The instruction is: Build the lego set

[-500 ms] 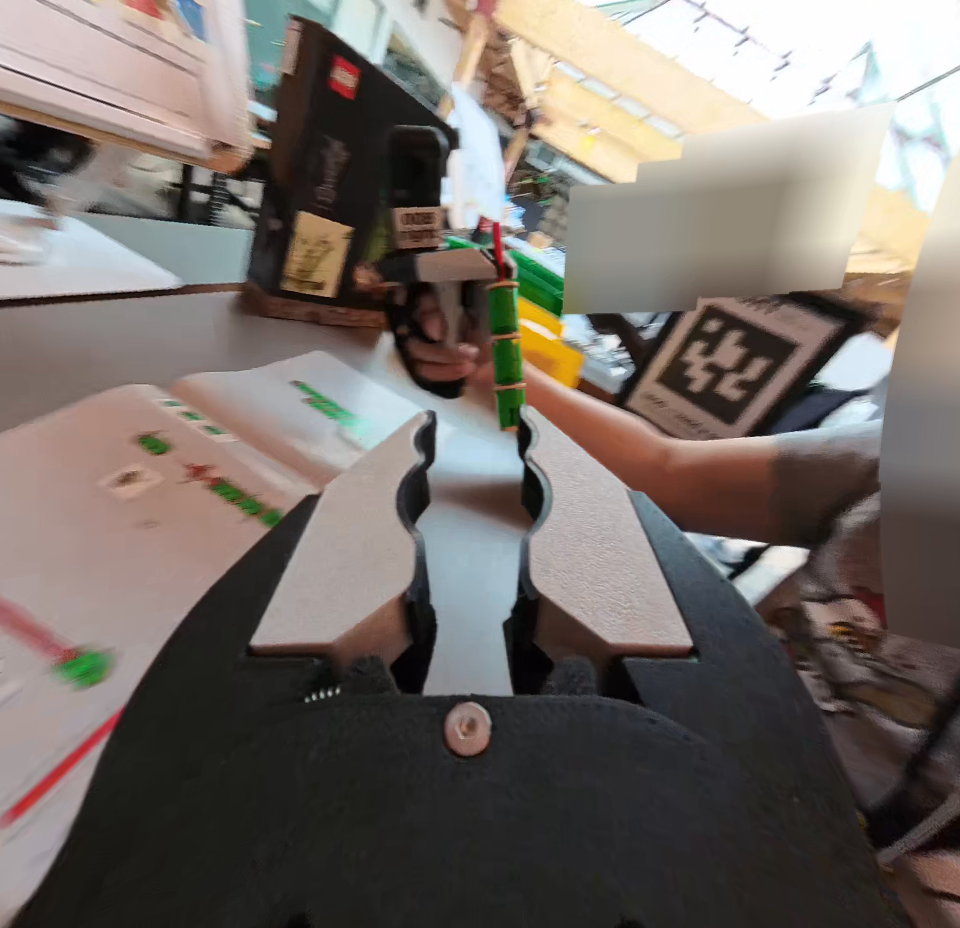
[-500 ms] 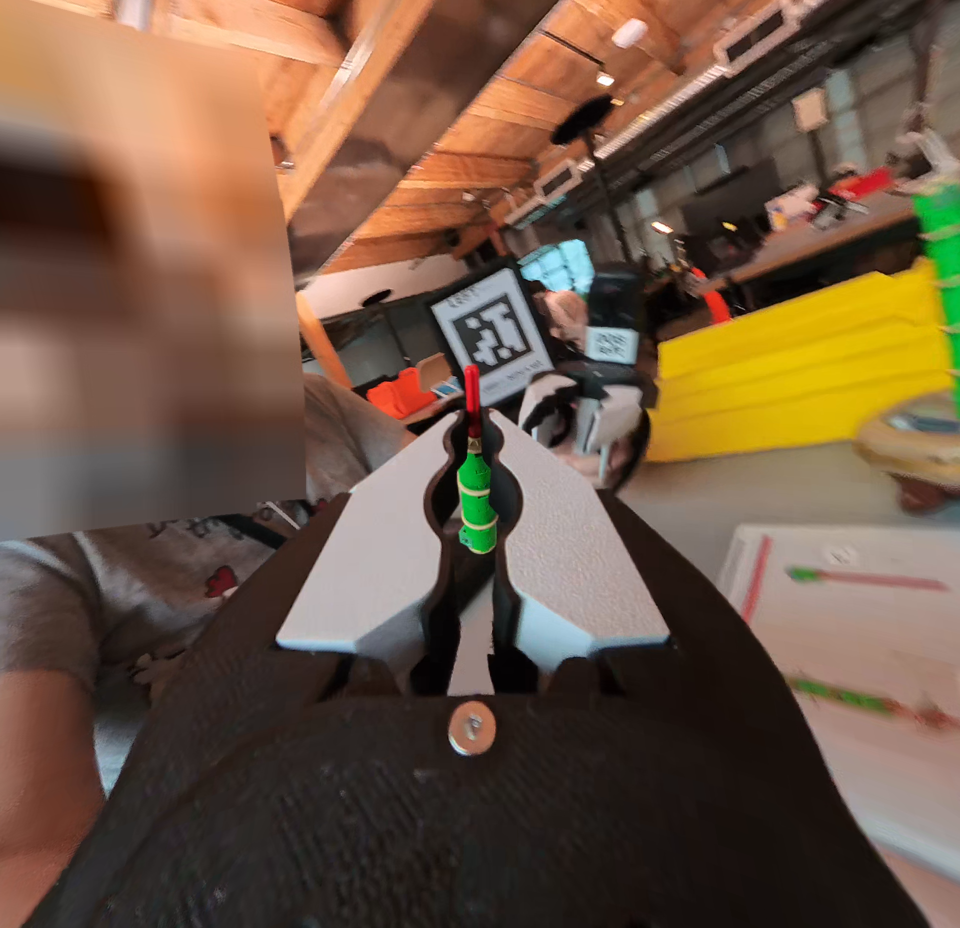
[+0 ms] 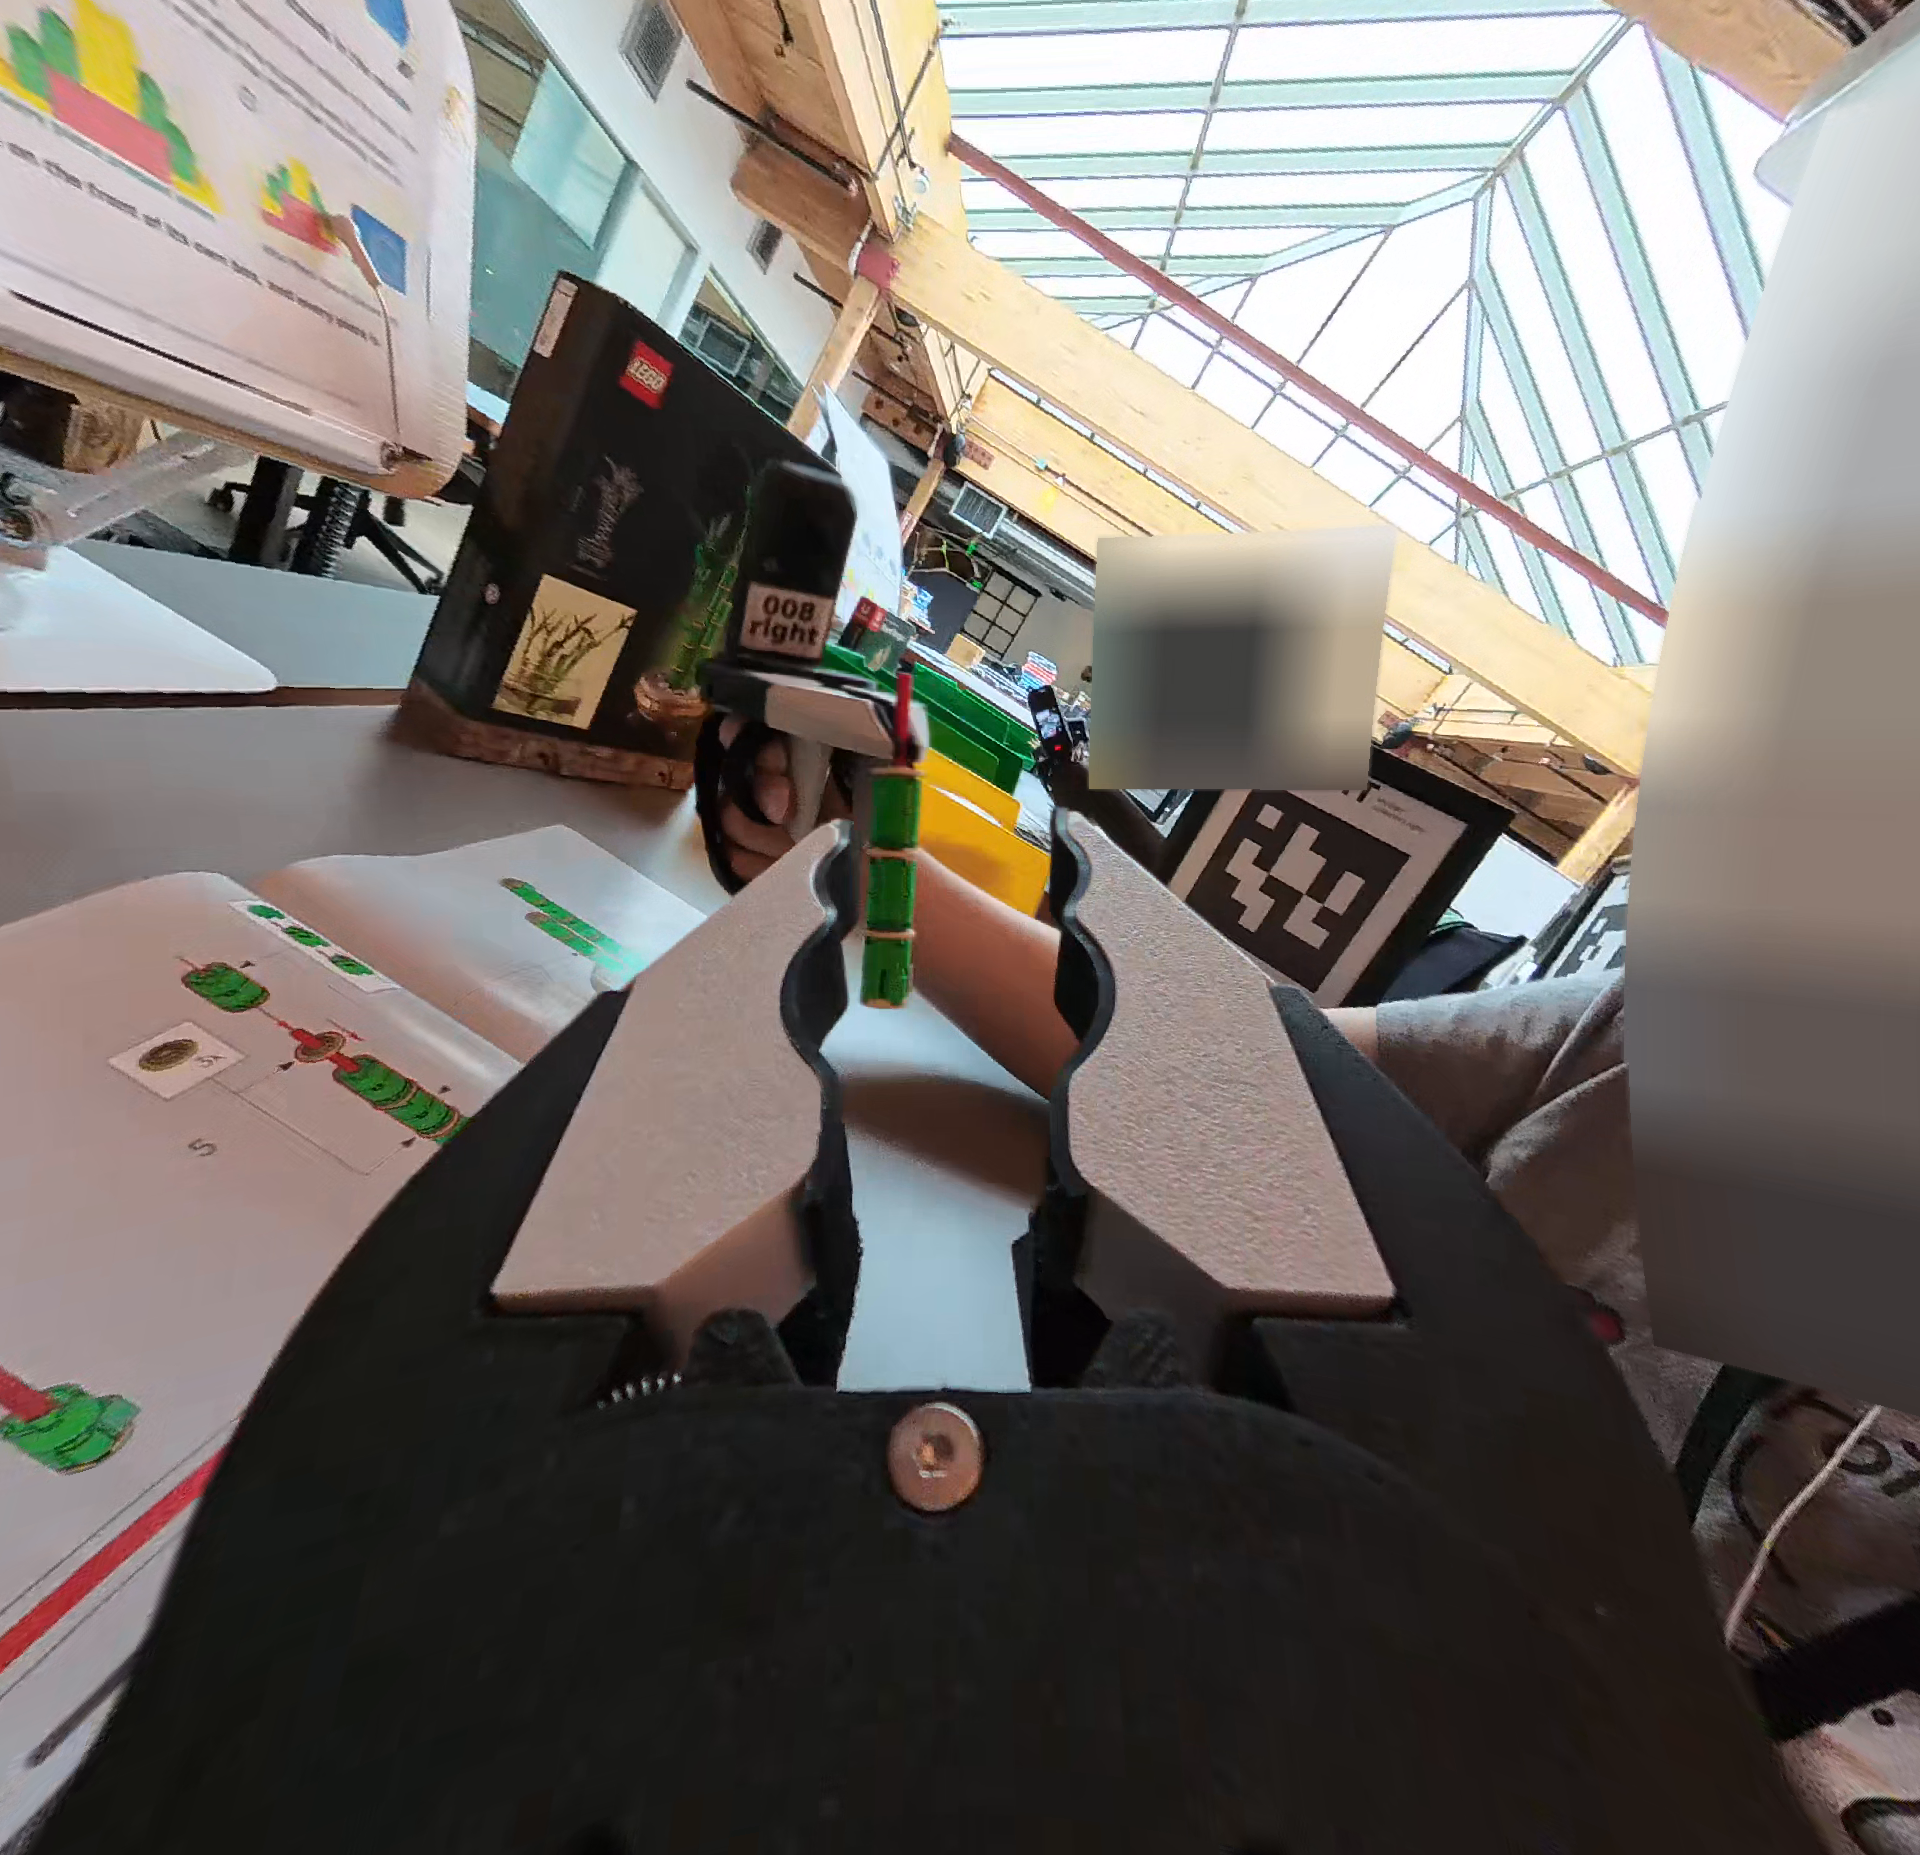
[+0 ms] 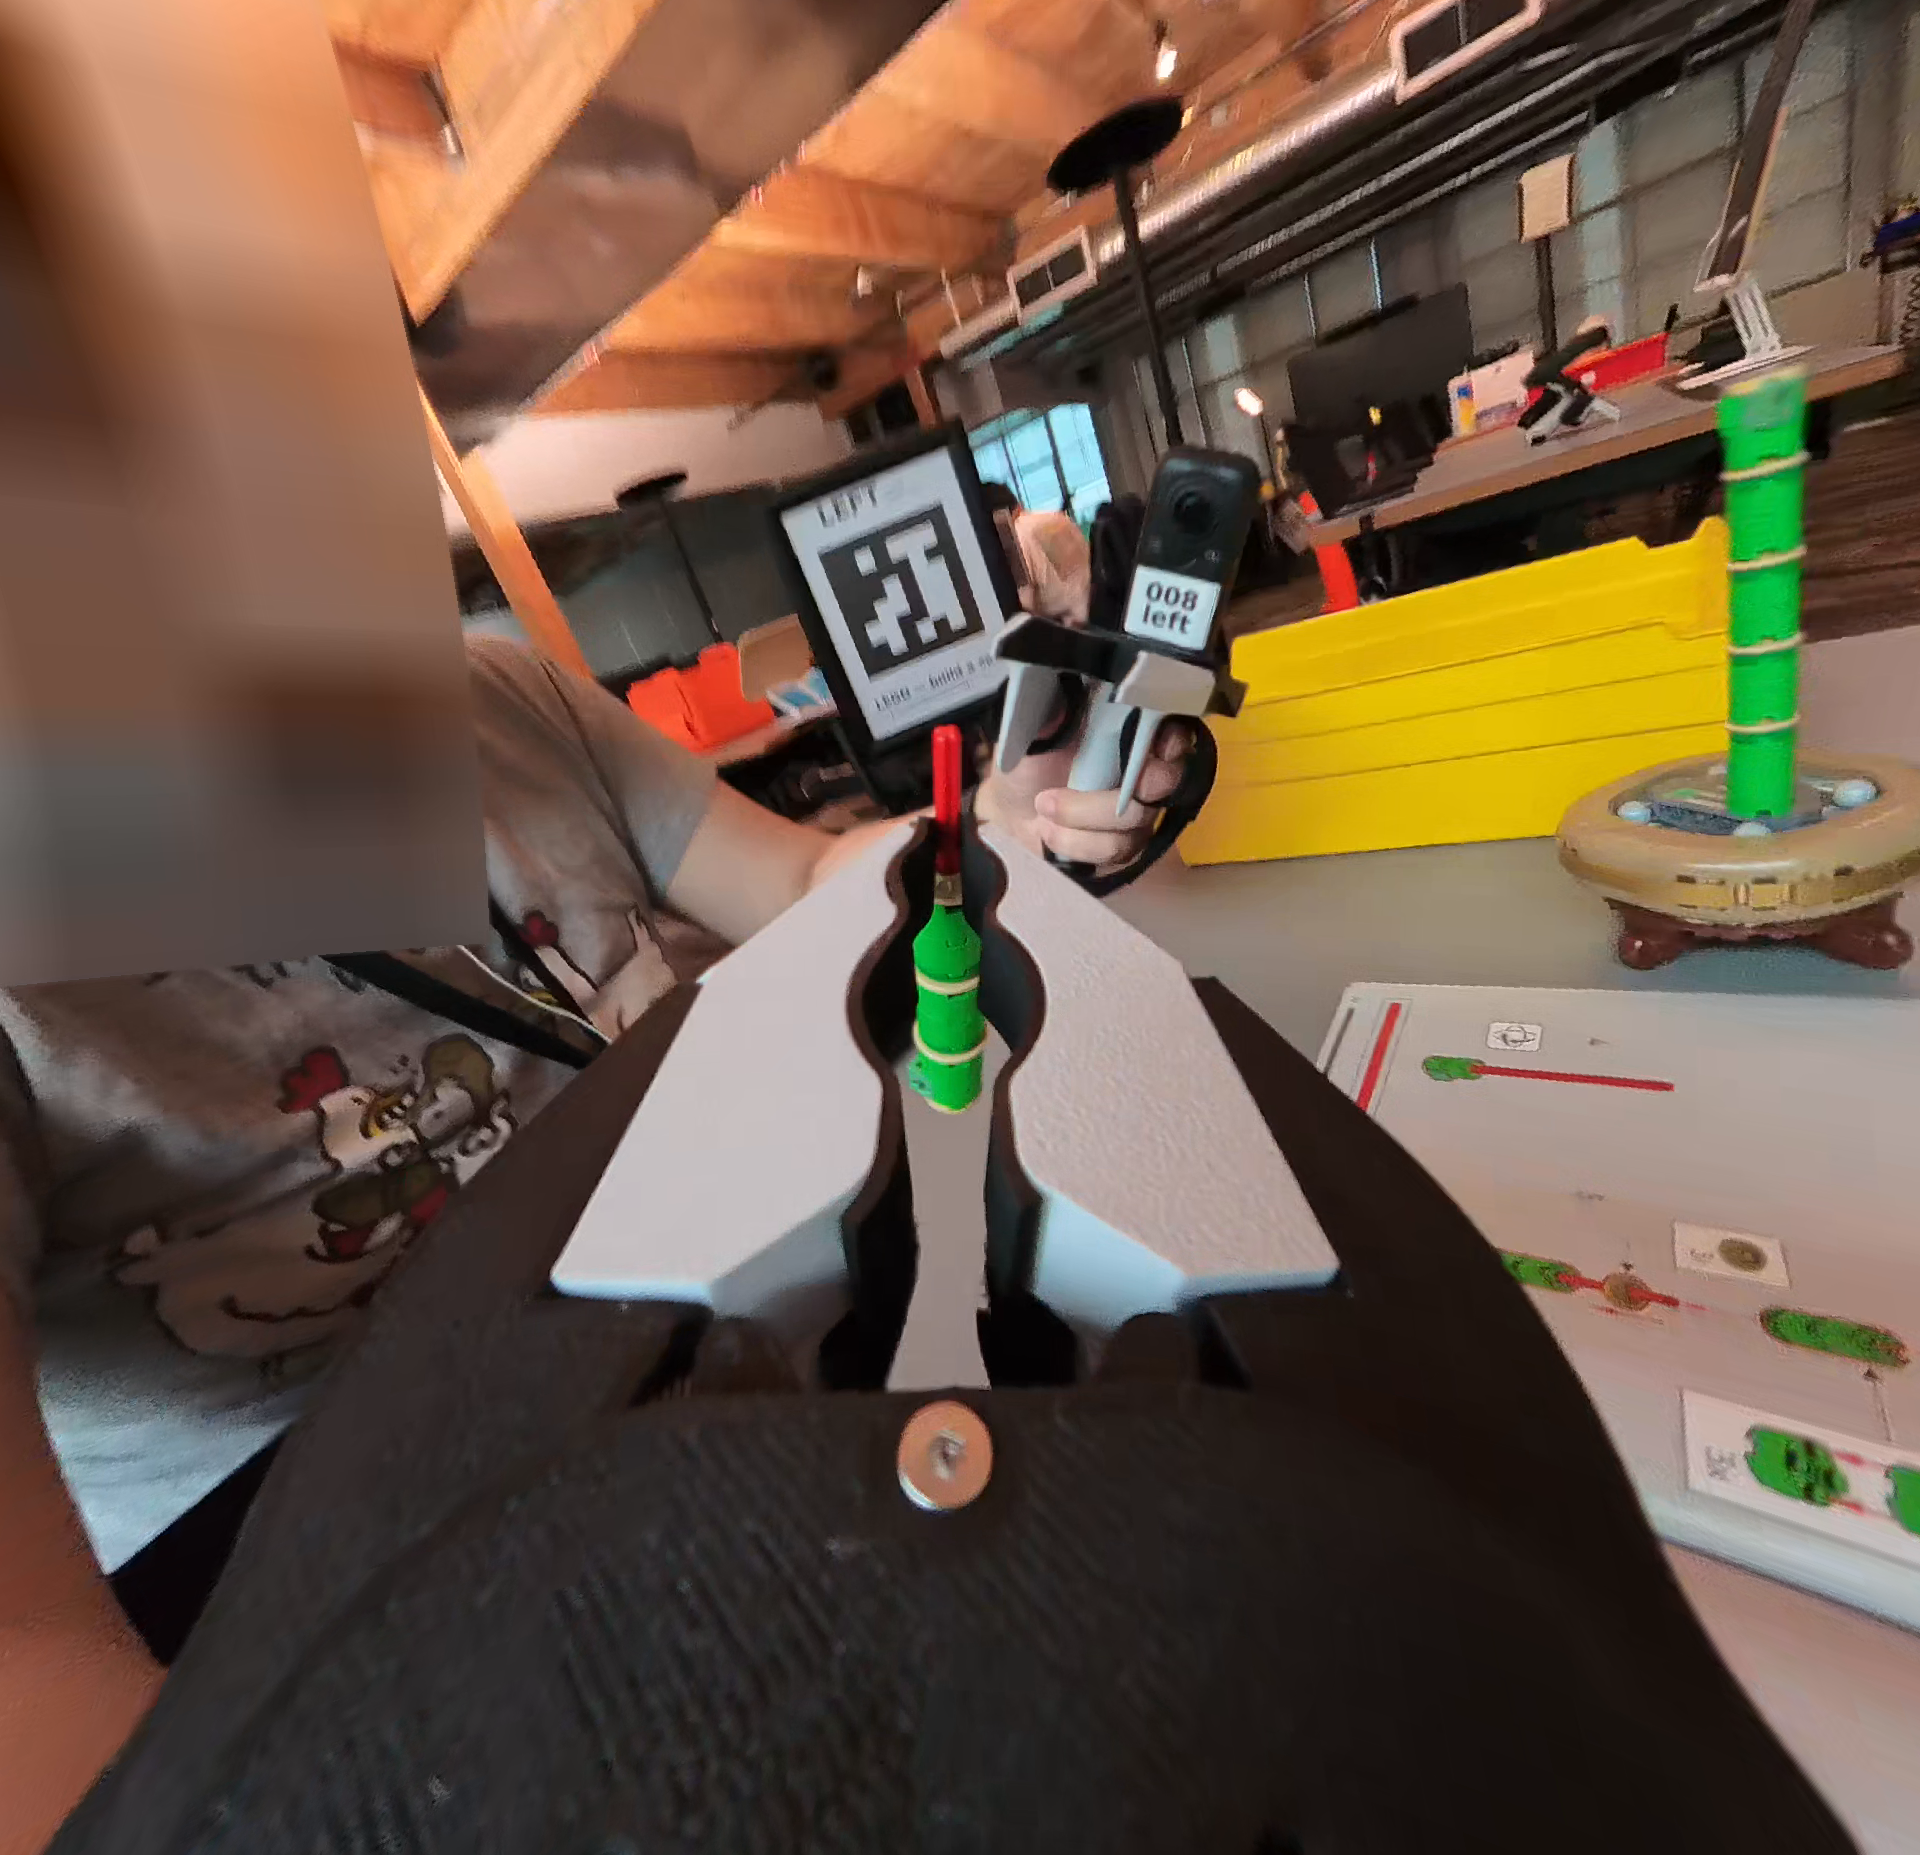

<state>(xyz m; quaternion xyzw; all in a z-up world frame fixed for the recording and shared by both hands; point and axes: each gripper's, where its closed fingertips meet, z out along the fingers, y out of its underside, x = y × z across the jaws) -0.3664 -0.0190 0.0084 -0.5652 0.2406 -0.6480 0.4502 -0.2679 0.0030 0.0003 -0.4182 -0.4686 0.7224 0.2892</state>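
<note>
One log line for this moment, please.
right hand-held gripper: shut on green stalk piece | left hand-held gripper: open, empty | tall stalk: upright on base | manual: open

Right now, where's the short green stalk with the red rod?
The stalk hangs in the air between the right gripper's fingers, which pinch its red rod, above the table, facing the open left gripper.

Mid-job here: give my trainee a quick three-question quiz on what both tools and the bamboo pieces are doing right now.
1. True or false: the left tool is open and holds nothing.
2. What does the right tool grip? A) the short green stalk on its red rod B) a yellow bin C) the booklet
3. Where does the tall green stalk stand?

Key: 1 true; 2 A; 3 upright in the round tan base on the table, apart from both tools.
</note>
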